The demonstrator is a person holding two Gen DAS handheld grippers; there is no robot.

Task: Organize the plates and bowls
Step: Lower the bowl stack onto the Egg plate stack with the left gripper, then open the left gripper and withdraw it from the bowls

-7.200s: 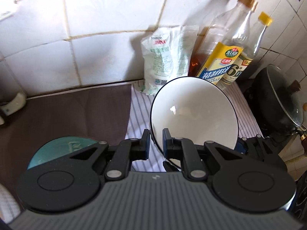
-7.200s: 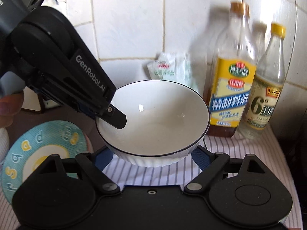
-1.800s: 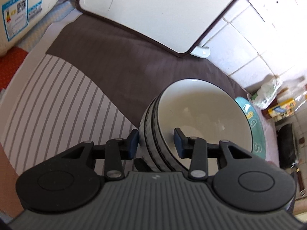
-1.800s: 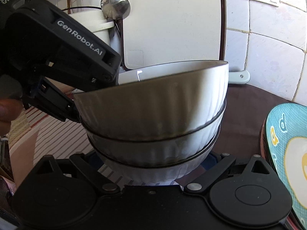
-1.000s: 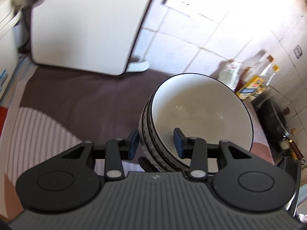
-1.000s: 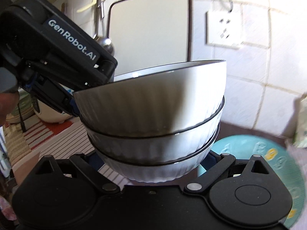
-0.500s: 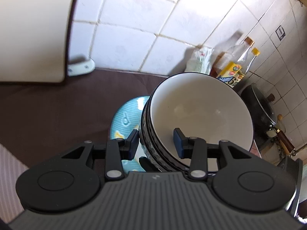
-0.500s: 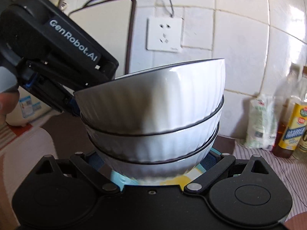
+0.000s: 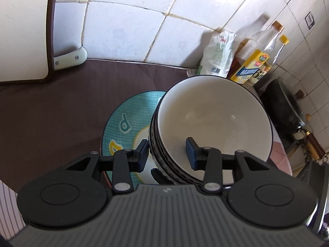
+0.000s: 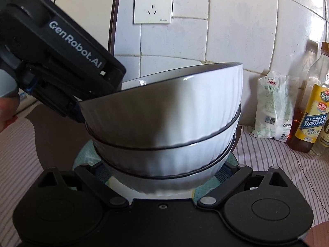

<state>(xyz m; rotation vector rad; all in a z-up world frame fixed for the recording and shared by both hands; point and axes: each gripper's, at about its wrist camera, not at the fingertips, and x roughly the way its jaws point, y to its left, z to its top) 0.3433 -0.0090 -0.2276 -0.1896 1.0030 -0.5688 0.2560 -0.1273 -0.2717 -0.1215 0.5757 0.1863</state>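
A stack of three white ribbed bowls (image 9: 213, 119) with dark rims hangs tilted just above a teal plate (image 9: 123, 123) printed with letters and a yellow shape. My left gripper (image 9: 167, 154) is shut on the stack's near wall, one pad outside and one inside the top bowl. From the right wrist, the same stack (image 10: 164, 123) fills the middle, with the left gripper (image 10: 78, 107) clamped on its left rim. My right gripper (image 10: 162, 170) grips the bottom bowl low down; its pads are mostly hidden behind the bowl. The teal plate (image 10: 86, 152) shows under the stack.
A white cutting board (image 9: 20, 30) leans on the tiled wall at left. A white bag (image 9: 218, 55), oil bottles (image 9: 253, 65) and a black wok (image 9: 285, 107) stand to the right. A brown mat (image 9: 51, 103) and striped cloth (image 10: 277, 160) cover the counter. A wall socket (image 10: 153, 5) sits above.
Both grippers have carried the bowl stack sideways from the cutting board towards the bottles and lowered it. It now hangs over the teal plate. Both grips are unchanged.
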